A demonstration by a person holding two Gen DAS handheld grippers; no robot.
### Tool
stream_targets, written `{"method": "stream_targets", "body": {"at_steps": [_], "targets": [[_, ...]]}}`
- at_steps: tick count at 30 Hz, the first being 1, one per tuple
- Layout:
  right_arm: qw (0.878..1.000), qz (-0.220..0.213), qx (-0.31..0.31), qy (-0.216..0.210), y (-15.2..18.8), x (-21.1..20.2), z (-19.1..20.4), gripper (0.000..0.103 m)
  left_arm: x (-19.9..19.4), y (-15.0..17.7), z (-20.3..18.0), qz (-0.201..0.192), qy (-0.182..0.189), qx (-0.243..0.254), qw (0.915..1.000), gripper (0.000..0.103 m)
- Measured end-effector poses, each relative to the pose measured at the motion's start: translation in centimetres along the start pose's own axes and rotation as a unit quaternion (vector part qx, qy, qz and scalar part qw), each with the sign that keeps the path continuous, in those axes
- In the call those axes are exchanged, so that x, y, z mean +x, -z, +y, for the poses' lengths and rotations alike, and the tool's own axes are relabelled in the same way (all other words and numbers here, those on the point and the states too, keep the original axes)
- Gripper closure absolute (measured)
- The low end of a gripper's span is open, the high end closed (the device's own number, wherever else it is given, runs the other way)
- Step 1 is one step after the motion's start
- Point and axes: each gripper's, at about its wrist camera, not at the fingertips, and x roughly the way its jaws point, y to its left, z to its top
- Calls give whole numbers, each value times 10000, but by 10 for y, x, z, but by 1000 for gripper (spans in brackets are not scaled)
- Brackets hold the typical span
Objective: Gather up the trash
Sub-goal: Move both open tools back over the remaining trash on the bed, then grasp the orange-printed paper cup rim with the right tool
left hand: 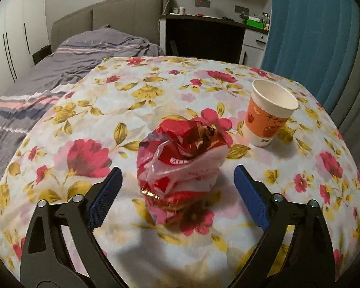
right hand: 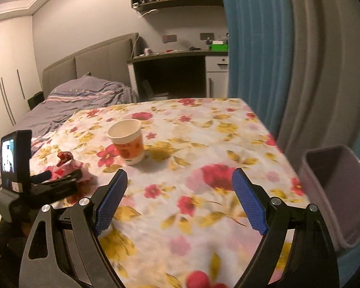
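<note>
A crumpled red-and-white snack wrapper [left hand: 180, 165] stands near the bench's [left hand: 156, 91] left edge, dead ahead between the wide-apart jaws of the left hand-held gripper [left hand: 177, 187], untouched. A paper cup [right hand: 127, 141] sits mid-bench before the right hand-held gripper [right hand: 180, 192], also apart and empty; a bin [right hand: 333, 192] waits at the right edge.

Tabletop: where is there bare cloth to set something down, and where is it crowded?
Free: the far stretch of cloth beyond the paper cup, and the wide patch between cup and bin. Crowded: the near-left corner, where the open left gripper straddles the crumpled wrapper.
</note>
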Motion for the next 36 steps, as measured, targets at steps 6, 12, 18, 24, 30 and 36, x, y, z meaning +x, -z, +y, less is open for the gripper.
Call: {"method": "stream_targets", "body": {"at_steps": [6, 12, 18, 24, 30, 36], "targets": [[9993, 158, -320, -64, -4, 31, 32, 17, 17, -3, 7, 142, 164, -113, 9997, 42], [9984, 245, -495, -143, -11, 61, 57, 17, 20, -8, 21, 8, 390, -341, 9987, 58], [9983, 319, -436, -231, -17, 95, 77, 17, -3, -21, 46, -611, -24, -718, 9955, 60], [9978, 328, -567, -76, -28, 127, 97, 17, -6, -21, 69, -696, -442, -915, 9924, 60], [9983, 363, -463, -33, -35, 148, 100, 18, -3, -19, 83, -592, -376, -1143, 9910, 60], [9982, 483, -336, -66, -36, 159, 99, 39, 0, -19, 80, -576, -350, -1074, 9919, 60]]}}
